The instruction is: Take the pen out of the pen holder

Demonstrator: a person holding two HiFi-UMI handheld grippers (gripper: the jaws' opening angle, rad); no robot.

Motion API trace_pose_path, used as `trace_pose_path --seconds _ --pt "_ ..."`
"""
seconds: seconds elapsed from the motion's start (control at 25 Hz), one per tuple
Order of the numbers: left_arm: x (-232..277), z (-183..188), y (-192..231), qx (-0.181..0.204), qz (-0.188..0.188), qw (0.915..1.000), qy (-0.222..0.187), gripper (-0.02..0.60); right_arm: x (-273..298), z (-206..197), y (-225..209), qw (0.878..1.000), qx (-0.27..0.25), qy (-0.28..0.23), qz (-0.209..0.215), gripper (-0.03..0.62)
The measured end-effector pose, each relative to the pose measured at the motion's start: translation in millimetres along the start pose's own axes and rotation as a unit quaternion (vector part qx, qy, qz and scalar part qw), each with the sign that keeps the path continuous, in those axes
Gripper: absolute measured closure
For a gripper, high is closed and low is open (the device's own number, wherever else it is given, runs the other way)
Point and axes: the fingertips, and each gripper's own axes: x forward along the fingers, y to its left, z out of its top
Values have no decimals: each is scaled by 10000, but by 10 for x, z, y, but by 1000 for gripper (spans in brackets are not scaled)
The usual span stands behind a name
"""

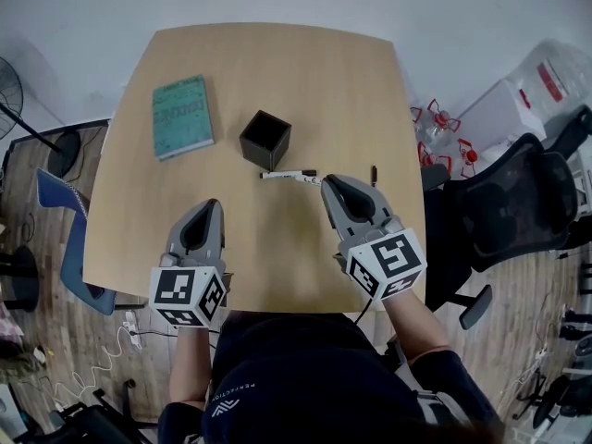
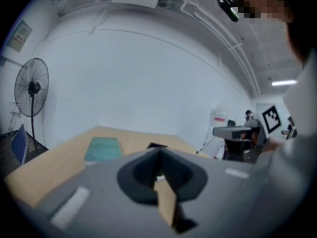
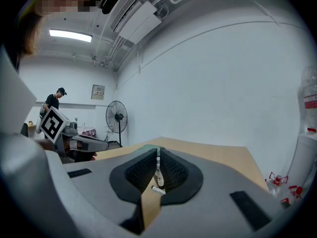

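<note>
— Wood, pale and bare, is carrying everything here: the table (image 1: 277, 63). Where is the pen lying?

— The pen (image 1: 287, 174) is lying flat near the middle of the table, just on the near side of the black pen holder (image 1: 265, 140), so it is already out of it. The holder is standing upright, and I am not seeing anything poking out of its mouth.

— What is the right gripper doing?

— The right gripper (image 1: 326, 185) is touching the pen's right end. Its jaws are standing almost together, leaving a thin slit, and the pen is showing right in that slit. I am reading that as pinching the end, probably so the pen is going down level instead of dropping and rolling.

— And the left one?

— The left gripper (image 1: 213, 205) is hovering toward the near edge, jaws pressed together on nothing, well apart from the holder. I am guessing it is idling out of the way. A teal book (image 1: 182, 116) is sitting toward the far left corner, playing no part.
</note>
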Motion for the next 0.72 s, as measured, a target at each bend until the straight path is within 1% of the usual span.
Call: trace_pose_path --seconds 0.72 --pt "22 -15 39 7 -43 10000 60 577 28 -15 19 10000 26 44 -22 579"
